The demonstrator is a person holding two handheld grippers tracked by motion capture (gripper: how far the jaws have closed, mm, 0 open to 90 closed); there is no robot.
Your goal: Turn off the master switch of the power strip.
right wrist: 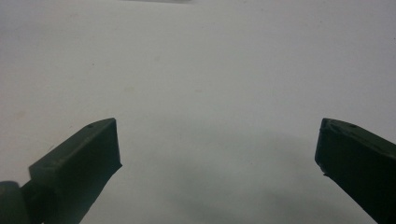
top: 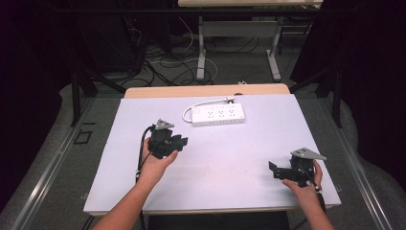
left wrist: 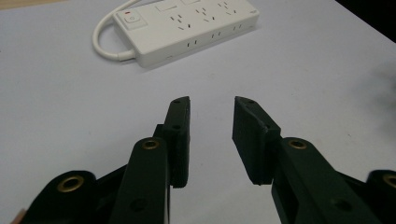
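White sheeting is seen to cover the bench [top: 225,158], beyond which a grey floor strewn with cables and the legs of a second table are visible under dark surroundings. On the far middle of the bench a white power strip [top: 218,114] is laid flat, sockets upward, with its long axis running roughly across the bench from left to right; its switch end is turned toward the left, where a white cord [top: 203,103] is looped away and back along the far edge. The left hand-held gripper [top: 181,142] is held above the bench, near the strip's switch end and on the person's side of it, clear of it, and is aimed toward the right. In the left gripper view its jaws are shown with a narrow gap between them and nothing gripped, the power strip [left wrist: 187,28] lying ahead and slightly left. The right hand-held gripper [top: 273,168] is held low at the near right corner, well apart from the strip, jaws spread wide over bare bench [right wrist: 210,93].
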